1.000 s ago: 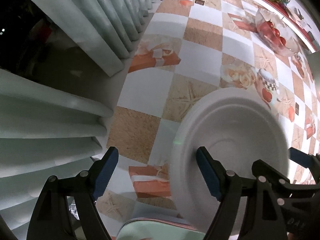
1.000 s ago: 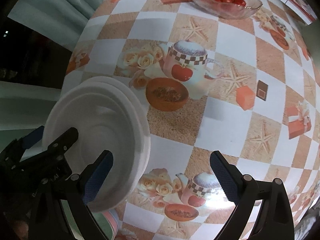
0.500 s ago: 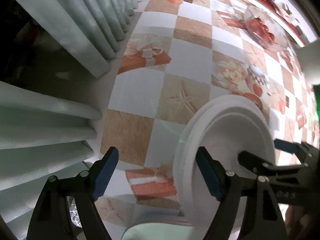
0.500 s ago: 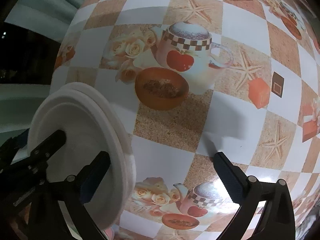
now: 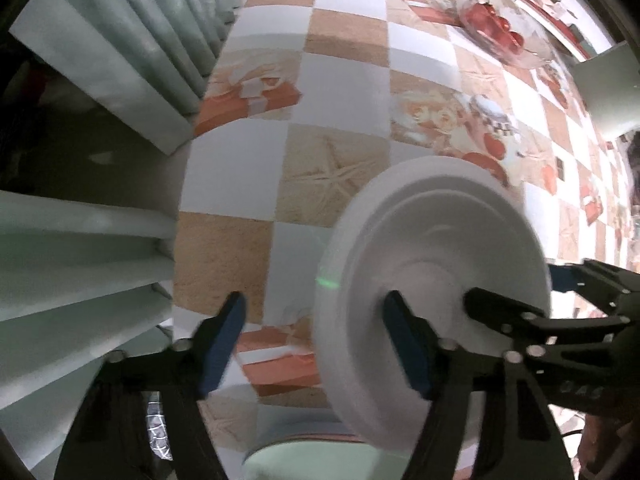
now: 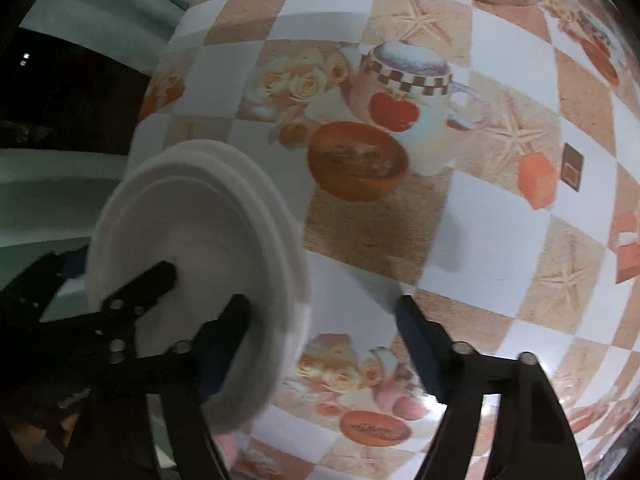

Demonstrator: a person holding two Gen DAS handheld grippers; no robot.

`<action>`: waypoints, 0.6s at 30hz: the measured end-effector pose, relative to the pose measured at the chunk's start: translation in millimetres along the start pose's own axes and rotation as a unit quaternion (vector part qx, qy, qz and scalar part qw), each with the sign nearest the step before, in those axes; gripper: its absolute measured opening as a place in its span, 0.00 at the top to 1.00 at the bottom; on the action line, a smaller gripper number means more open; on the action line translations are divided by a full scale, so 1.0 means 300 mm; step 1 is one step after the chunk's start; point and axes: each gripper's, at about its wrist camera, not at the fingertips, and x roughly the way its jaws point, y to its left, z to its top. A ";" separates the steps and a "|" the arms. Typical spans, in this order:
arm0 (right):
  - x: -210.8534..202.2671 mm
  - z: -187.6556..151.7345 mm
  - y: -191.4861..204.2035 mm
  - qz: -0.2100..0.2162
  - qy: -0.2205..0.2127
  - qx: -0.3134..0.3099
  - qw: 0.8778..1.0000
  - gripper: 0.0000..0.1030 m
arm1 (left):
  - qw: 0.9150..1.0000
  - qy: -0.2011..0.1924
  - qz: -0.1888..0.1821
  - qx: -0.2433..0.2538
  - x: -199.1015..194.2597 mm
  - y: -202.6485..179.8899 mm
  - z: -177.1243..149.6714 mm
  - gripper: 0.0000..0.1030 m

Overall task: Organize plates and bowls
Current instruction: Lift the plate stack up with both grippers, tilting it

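Table [image 5: 340, 92]: covered by a checkered cloth printed with starfish, roses and mugs; pleated pale curtain [image 5: 120, 52] hanging along its left edge in the left wrist view.

Stack of plates [image 5: 432, 280]: white foam, at least two rims visible in the right wrist view [image 6: 200, 248]; sat near the table's curtain-side edge, on the printed cloth.

Glass bowl [image 5: 500, 36]: clear, filled with red tomatoes; stood well apart from the stack of plates, toward the table's far side.

Left gripper [image 5: 316, 340]: pointed down over the stack's curtain-side rim; jaws closing, about half wide; one blue pad over the plate face, the other outside the rim, over the cloth. Rim between the jaws, no pad seen pressing on it.

Right gripper [image 6: 324, 340]: pointed steeply down at the stack's opposite rim; jaws closing, about half wide; one finger over the plate face, the other beyond the rim, over the cloth. Rim between the jaws, contact not evident through the blur.

Step in hand: judged as a two-sided grasp of the stack of plates, one gripper on each rim, not yet clamped.

Next move: likely calls for both pairs of jaws pinching the thin foam rims evenly, then a level lift; uneven pressure could bend the foam or split the stack.
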 end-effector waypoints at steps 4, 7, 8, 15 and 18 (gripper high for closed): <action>0.001 -0.005 0.043 0.021 0.006 -0.003 1.000 0.70 | 1.000 -0.002 -0.013 0.019 -0.013 -0.047 -0.004 0.66; 0.005 -0.010 0.051 0.024 0.006 0.006 1.000 0.71 | 0.999 0.003 -0.035 -0.013 -0.015 -0.026 -0.004 0.69; 0.007 -0.014 0.053 0.027 0.010 0.011 1.000 0.71 | 0.999 0.003 -0.038 -0.020 -0.019 -0.022 -0.008 0.70; -0.071 -0.039 0.066 0.036 -0.012 0.008 0.999 0.71 | 0.999 -0.028 -0.017 -0.014 -0.088 -0.053 -0.034 0.71; -0.113 -0.047 0.063 0.035 -0.023 0.005 0.999 0.71 | 0.999 -0.035 -0.016 -0.015 -0.121 -0.063 -0.042 0.71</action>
